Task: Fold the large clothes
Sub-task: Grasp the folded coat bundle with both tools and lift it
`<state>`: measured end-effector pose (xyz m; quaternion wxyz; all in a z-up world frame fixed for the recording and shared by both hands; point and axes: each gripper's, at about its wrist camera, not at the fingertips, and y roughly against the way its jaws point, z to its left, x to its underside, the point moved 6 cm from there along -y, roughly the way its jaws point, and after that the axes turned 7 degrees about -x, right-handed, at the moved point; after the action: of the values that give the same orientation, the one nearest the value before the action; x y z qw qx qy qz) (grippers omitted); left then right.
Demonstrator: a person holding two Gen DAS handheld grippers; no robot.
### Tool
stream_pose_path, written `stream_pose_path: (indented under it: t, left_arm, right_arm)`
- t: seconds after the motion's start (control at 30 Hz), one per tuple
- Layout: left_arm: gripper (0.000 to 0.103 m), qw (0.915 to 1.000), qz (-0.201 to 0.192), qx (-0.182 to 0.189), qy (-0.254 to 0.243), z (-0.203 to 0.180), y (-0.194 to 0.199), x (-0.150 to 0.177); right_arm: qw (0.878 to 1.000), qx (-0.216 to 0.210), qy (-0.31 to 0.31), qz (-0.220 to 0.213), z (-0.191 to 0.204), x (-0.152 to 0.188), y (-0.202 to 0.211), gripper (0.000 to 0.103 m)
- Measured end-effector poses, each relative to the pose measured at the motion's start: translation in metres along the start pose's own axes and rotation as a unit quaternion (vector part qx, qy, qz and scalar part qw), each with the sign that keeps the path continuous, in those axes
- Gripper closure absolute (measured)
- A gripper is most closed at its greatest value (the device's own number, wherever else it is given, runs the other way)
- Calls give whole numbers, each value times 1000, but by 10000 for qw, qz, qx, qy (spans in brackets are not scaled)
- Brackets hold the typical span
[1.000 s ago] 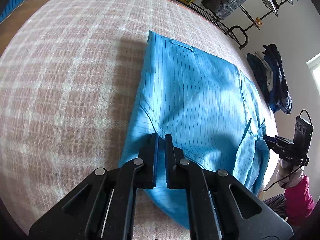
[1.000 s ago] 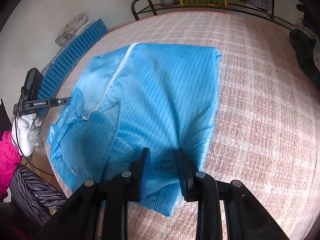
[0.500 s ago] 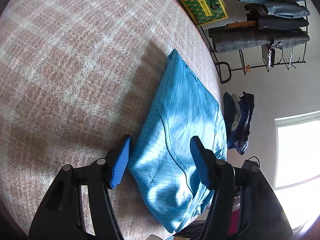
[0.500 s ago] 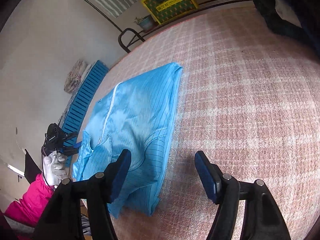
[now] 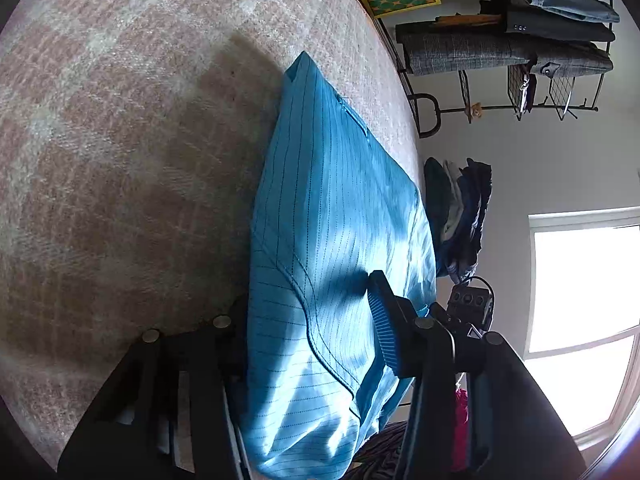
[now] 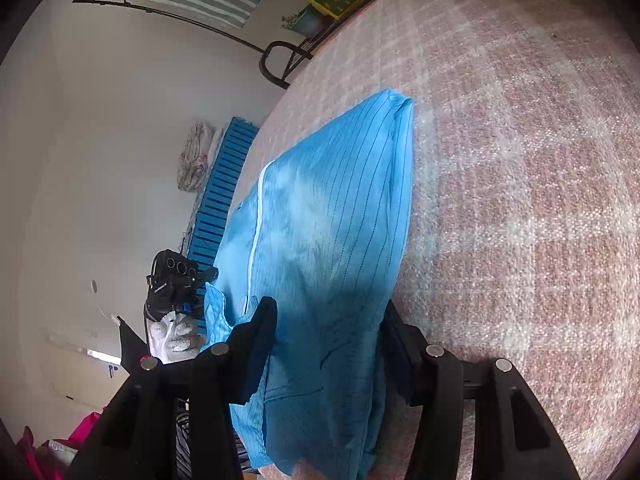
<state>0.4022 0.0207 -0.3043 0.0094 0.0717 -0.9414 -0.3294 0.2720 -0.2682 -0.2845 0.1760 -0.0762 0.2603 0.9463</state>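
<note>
Garment count is one: a bright blue pinstriped fabric garment (image 5: 332, 240), folded flat on a pink-and-white plaid bed cover (image 5: 120, 160), its near end hanging over the bed edge. Grippers are two, both black, two-fingered with blue ribbed pads.

Left gripper (image 5: 308, 328) straddles the garment's near end, jaws closing with fabric between them; the right finger's pad lies against the cloth, the left finger is mostly hidden behind the fold, so I cannot tell whether the cloth is clamped yet. Right gripper (image 6: 332, 344) likewise straddles the near end, jaws closing around the cloth, which fills the gap; grip not certain.

Only the left wrist view shows one bright window (image 5: 584, 284), one black metal clothes rack (image 5: 520, 40) and one dark clothes pile (image 5: 460, 216).

Only the right wrist view shows the garment's white zipper line, one blue slatted panel (image 6: 224, 200) against the wall, and one white-gloved hand (image 6: 176, 340) holding the other gripper.
</note>
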Motion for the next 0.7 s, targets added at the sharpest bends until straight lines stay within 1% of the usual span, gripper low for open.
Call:
stream_pose_path:
  t: [0.07, 0.1, 0.13, 0.2, 0.23, 0.27, 0.3, 0.37, 0.47, 0.53, 0.63, 0.7]
  left_arm:
    - [70, 10000, 26, -26, 14, -3, -7, -2]
    - [72, 10000, 32, -34, 12, -4, -9, -3]
    - [73, 10000, 19, -69, -29, -7, -12, -4]
    - [82, 9995, -3, -257, -175, -9, -14, -3]
    - [85, 9989, -43, -380, -270, -11, -15, -2]
    - [88, 9980, -93, -506, -370, -15, -16, -2]
    - [90, 9970, -150, -597, -473, -18, -15, -1]
    - [92, 9944, -258, -755, -688, -25, -11, 3]
    - [95, 9887, -439, -972, -1056, -41, -3, 10]
    - [96, 9844, -571, -1076, -1268, -53, 4, 17]
    - [96, 9786, -739, -1141, -1546, -72, 11, 27]
    - [96, 9766, -808, -1114, -1654, -82, 14, 34]
  right_arm:
    - [10000, -58, -15, 24, 2, -3, -9, 55]
    - [10000, -57, -17, 32, 3, -4, -13, 57]
    - [10000, -21, 5, 55, 4, -5, -19, 61]
    - [9999, 39, 65, 124, 7, -4, -27, 66]
    - [9998, 137, 86, 138, 8, -4, -30, 72]
    - [9994, 286, 115, 158, 10, -4, -32, 81]
    - [9988, 427, 159, 171, 11, -5, -32, 85]
    - [9980, 581, 227, 145, 14, -1, -28, 93]
    - [9944, 932, 482, 123, 28, 0, -26, 97]
    - [9893, 1230, 776, 125, 45, 0, -28, 98]
    - [9791, 1586, 1268, 119, 71, 1, -26, 99]
    - [9729, 1756, 1501, 116, 84, 3, -21, 99]
